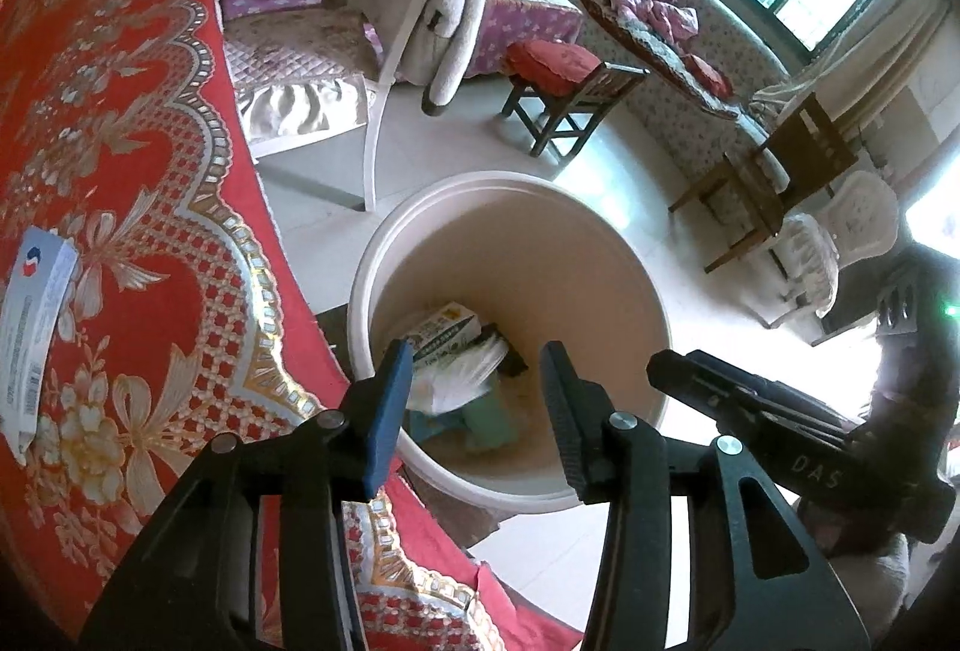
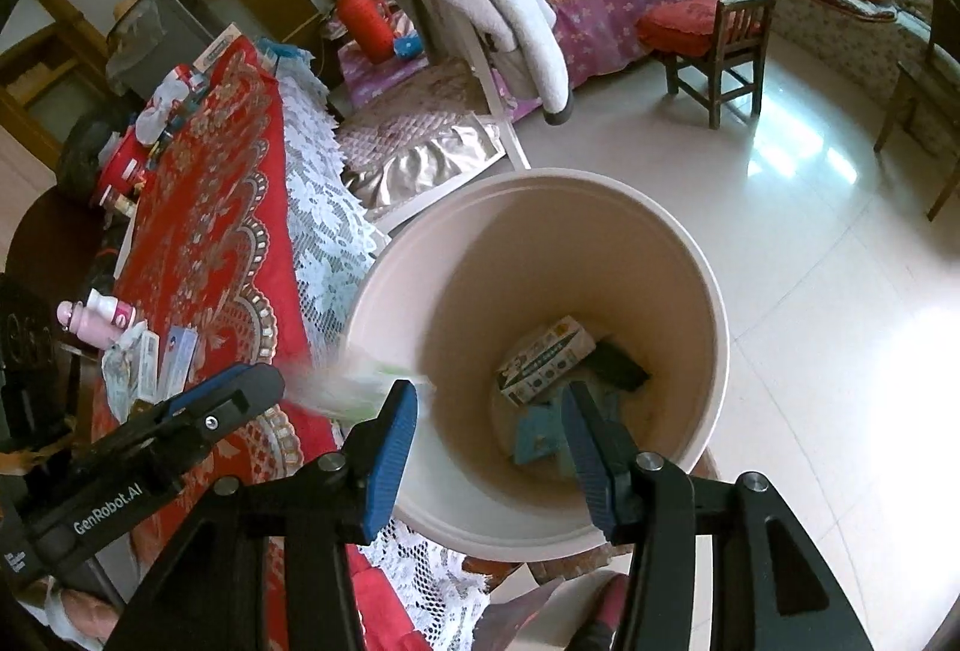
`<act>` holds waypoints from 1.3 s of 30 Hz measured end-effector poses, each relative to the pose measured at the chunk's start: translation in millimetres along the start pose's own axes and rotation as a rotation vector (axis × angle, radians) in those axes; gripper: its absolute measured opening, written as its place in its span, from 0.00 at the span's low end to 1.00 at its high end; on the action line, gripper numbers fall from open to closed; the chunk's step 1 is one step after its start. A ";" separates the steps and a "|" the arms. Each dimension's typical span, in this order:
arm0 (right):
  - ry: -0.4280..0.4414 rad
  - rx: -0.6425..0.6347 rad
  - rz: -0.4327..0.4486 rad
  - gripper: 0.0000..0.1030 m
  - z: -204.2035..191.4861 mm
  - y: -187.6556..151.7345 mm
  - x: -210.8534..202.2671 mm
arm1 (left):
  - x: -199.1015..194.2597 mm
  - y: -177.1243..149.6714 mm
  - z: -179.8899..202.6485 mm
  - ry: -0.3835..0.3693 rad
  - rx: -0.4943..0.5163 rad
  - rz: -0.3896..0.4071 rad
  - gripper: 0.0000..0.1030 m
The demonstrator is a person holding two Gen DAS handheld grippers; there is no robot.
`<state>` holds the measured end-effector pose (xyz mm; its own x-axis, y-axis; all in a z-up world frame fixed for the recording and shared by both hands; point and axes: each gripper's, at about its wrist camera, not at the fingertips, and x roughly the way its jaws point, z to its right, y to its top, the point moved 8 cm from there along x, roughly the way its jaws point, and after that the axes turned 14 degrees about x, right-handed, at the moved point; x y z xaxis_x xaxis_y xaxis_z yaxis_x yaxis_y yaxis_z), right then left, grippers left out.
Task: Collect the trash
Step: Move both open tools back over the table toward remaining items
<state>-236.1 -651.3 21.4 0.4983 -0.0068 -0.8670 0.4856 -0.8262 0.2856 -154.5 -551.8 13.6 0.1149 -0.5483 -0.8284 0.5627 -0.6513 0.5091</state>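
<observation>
1. The red-clothed table (image 1: 120,123) carries a leftover paper packet (image 1: 36,327), well apart from the bin.
2. My left gripper (image 1: 474,405) stands spread and empty over the bin (image 1: 510,183), so trash falls in.
3. My right gripper (image 2: 489,429), likewise spread, hangs above the discarded boxes (image 2: 543,360).

bin (image 2: 690,255): round, cream, upright on floor | trash: printed carton (image 2: 543,360) tilted inside (a blurred white-green piece (image 1: 462,372) beside it)

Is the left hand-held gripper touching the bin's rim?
Apart. In the left wrist view the left hand-held gripper hangs over the bin, fingers open and empty; the right wrist view shows a gap too.
</observation>
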 end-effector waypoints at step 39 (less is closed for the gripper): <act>0.079 -0.217 -0.063 0.50 -132.0 -51.1 26.6 | -102.6 -51.6 -125.4 0.241 -0.154 0.093 0.42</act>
<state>-152.9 -534.9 37.6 0.5128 0.0923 -0.8535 0.6561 -0.6833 0.3203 -92.7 -396.1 43.1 0.3528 -0.4492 -0.8208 0.6562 -0.5066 0.5593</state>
